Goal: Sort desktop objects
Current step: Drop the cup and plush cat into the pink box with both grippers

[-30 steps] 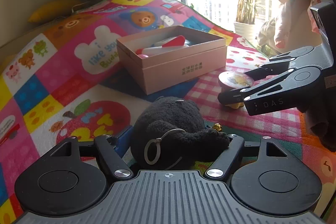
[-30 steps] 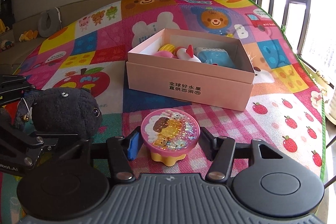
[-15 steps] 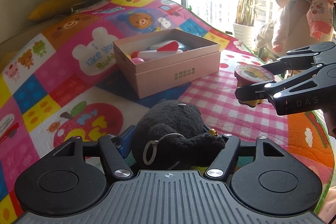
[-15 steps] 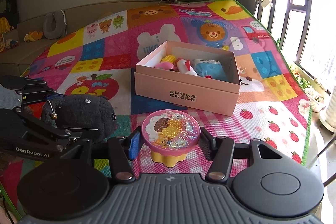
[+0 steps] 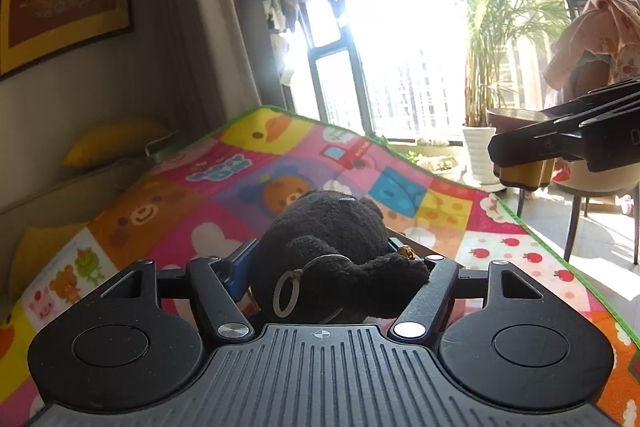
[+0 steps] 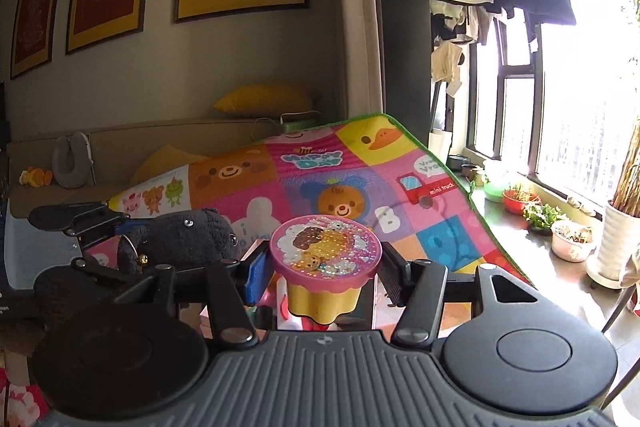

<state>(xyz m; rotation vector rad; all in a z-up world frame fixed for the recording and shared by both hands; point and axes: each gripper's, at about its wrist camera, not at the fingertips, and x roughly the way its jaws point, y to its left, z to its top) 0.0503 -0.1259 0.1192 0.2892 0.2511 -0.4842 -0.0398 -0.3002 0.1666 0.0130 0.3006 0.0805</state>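
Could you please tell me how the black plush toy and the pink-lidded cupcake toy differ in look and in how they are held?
The black plush toy is soft, fuzzy and dark all over; the cupcake toy is hard, with a glittery pink lid over a yellow base. The plush lies on its side in the left gripper; the cupcake stands upright in the right gripper. Both are clamped and held above the colourful play mat.

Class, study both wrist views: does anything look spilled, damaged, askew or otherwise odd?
Nothing stands out. The left gripper holds the black plush toy, and the right gripper holds the pink-lidded cupcake toy upright. Both are off the play mat, with nothing spilled or broken.
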